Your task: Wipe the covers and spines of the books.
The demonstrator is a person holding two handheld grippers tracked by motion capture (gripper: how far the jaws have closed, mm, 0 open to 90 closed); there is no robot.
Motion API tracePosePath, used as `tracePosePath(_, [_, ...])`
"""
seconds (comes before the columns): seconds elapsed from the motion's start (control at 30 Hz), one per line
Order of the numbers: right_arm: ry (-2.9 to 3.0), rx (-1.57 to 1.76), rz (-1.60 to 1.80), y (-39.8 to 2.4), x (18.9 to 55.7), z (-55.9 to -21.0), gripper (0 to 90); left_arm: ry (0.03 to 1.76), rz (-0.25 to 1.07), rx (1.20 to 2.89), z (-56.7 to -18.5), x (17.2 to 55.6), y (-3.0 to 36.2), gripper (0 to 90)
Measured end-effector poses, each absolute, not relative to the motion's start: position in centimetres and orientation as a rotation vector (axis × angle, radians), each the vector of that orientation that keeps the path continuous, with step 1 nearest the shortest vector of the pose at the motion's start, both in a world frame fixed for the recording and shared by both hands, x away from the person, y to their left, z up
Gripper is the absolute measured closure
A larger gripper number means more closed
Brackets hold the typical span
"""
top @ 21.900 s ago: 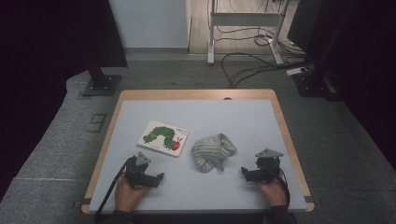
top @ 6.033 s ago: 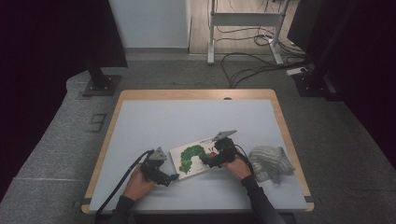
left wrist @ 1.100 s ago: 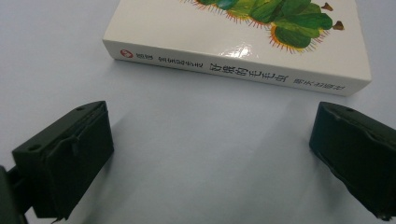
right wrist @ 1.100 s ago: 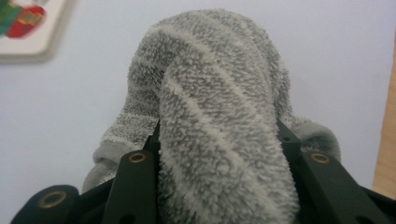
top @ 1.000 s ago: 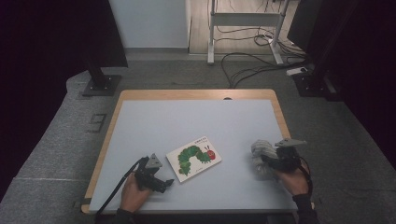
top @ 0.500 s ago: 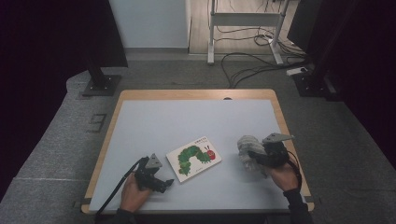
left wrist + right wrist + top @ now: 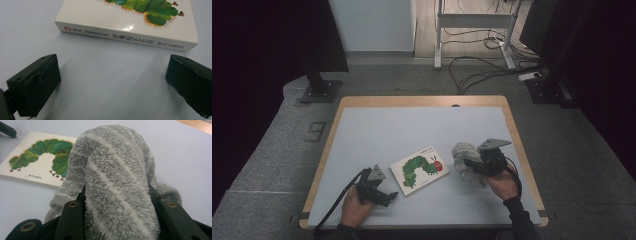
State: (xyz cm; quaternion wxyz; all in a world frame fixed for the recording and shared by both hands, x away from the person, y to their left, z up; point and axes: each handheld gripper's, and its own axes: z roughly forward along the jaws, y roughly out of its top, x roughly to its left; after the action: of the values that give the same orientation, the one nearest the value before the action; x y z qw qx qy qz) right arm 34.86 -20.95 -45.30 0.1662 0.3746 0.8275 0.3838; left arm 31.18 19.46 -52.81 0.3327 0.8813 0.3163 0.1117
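1. Right gripper [image 7: 468,167]: jaws pinching grey fuzzy sock [image 7: 112,182], bunched between them, apparently clear of the table [image 7: 412,125].
2. Left gripper [image 7: 112,82]: jaws spread, nothing between; caterpillar book [image 7: 125,27] just beyond tips.

Two black grippers are seen near the book [image 7: 419,169]: the left gripper [image 7: 390,196] to its left, the right gripper [image 7: 468,163] to its right; each is topped by a grey three-cornered plate. A black cable is trailed from each; brass-ringed screw holes are set in the right jaws; dark sleeves are worn.

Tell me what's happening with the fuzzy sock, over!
Right gripper shut on grey sock, lifted beside the book. Left gripper open, empty, near the book's edge. Nothing in the way.
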Motion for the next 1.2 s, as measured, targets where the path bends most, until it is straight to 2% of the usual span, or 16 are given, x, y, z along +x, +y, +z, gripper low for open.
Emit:
tracePosePath(0.63, [2.428, 0.966, 1.086, -16.0, 36.5, -46.6, 55.4, 0.827, 0.294, 2.301, -52.8, 31.2, 19.5, 0.0])
tracePosePath(1.2, [2.498, 0.955, 1.044, -13.4, 37.5, -50.3, 55.5, 0.827, 0.295, 2.301, -52.8, 31.2, 19.4, 0.0])
